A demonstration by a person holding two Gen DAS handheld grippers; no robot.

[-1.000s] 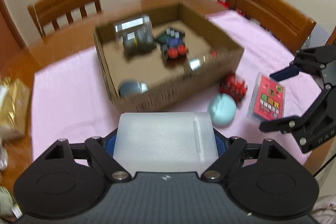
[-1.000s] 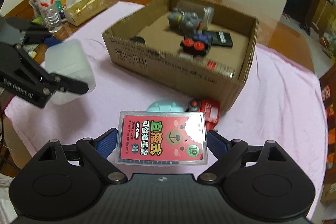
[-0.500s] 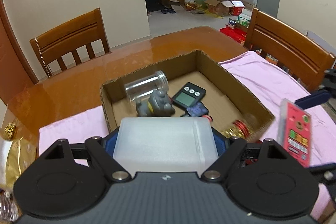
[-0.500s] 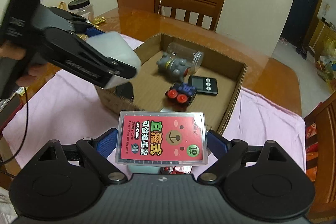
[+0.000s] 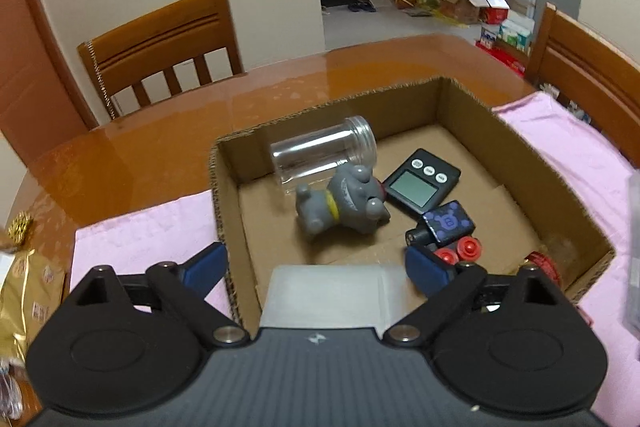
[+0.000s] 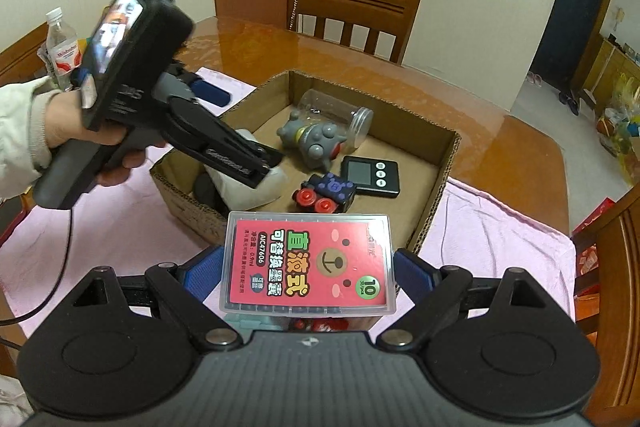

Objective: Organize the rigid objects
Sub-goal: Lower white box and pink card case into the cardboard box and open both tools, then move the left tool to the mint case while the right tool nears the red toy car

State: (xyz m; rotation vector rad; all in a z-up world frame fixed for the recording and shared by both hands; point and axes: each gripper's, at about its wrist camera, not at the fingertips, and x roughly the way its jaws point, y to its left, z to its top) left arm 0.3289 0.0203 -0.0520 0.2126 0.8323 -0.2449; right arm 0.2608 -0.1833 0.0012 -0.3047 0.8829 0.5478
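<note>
- The frosted white plastic box sits low inside the cardboard box, at its near corner, with the left tongs spread wider than it. The blue pads stand clear of its sides, so it looks let go, lying or dropping where there was bare floor.
- In the right wrist view the same left tongs reach down over the carton's near wall, which suits lowering the thing in rather than tossing it.
- The red-labelled refill case is pinched flat between the pads of the right tongs, held above the pink cloth just outside the carton's near wall; I judge it waits its turn.
- Already in the carton: a clear jar on its side, a grey toy dog touching it, a black timer and a toy train.
- A small pale-green thing and a red toy, mostly hidden beneath the case, lie on the surface, probably left to collect.
</note>
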